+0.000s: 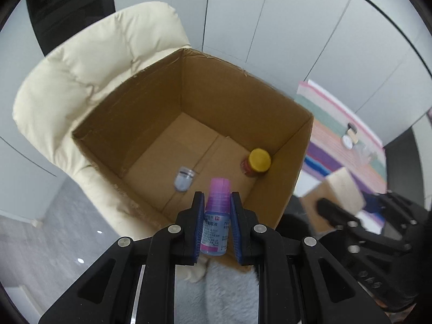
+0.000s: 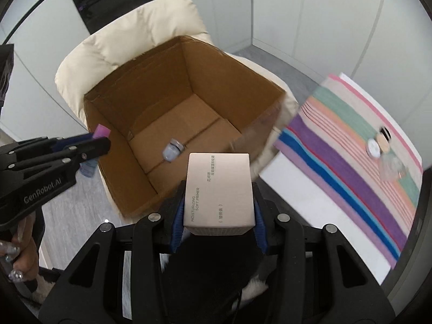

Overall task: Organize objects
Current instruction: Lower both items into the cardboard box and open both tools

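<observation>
At the far left, a cream padded chair (image 1: 81,86) carries an open cardboard box (image 1: 229,102) on its seat. The left gripper (image 1: 216,199) hangs over the near edge of the box, and its two blue pads are closed against the sides of a small blue dropper bottle (image 1: 215,221) with a pink cap, which stands upright between them. On the floor of the box, a small clear vial (image 1: 183,178) lies tilted near the middle seam, and a jar with a yellow lid (image 1: 257,162) stands in the right corner against the right wall. To the right of this, the right gripper (image 2: 219,189) is just beside the near right edge of the box, and its jaws are closed around a pale pink carton (image 2: 219,189) printed "MOISTURIZING SOFT PRIMER". At the far right, a striped cloth (image 2: 351,156) carries a few small round containers (image 2: 378,141) near its far edge, too blurred to tell more.
</observation>
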{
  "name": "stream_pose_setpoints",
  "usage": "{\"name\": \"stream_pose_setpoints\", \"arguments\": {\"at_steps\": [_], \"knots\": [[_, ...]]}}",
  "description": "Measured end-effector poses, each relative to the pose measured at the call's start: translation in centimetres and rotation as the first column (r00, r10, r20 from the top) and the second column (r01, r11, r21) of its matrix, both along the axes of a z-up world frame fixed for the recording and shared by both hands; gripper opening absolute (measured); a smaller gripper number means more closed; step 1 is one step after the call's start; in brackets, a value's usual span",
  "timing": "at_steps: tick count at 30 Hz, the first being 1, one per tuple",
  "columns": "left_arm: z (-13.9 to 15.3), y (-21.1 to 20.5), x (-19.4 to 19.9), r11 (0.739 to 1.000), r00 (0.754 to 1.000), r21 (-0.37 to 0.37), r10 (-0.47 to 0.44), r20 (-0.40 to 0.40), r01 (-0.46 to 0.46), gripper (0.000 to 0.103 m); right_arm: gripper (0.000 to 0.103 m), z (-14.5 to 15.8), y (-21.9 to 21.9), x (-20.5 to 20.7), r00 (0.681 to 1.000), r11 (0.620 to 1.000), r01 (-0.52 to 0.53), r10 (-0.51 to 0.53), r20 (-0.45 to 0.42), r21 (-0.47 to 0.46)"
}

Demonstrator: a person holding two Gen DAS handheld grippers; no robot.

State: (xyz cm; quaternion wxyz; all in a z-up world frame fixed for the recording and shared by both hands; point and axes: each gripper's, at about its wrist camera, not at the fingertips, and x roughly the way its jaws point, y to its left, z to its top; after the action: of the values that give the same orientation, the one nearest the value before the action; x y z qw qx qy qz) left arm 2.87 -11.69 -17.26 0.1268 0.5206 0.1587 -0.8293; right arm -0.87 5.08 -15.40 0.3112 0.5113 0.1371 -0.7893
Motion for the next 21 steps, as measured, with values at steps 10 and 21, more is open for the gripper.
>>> {"name": "stream_pose_setpoints", "arguments": {"at_steps": [10,21], "knots": [[2.4,-4.0,-6.9,0.976,0.990,-0.207,0.044,-0.131,-0.071,0.083,0.048,-1.0,-6.1,-5.4,0.999,1.000,-0.022,0.022,-0.031,-0.018],[1.1,-5.0,-6.7,0.980,0.995,-0.188,0.055,-0.079,-0.069,0.103,0.103,-1.4,-6.7,-8.6,0.998,0.991,0.057,-0.055,0.014,-0.121]]}}
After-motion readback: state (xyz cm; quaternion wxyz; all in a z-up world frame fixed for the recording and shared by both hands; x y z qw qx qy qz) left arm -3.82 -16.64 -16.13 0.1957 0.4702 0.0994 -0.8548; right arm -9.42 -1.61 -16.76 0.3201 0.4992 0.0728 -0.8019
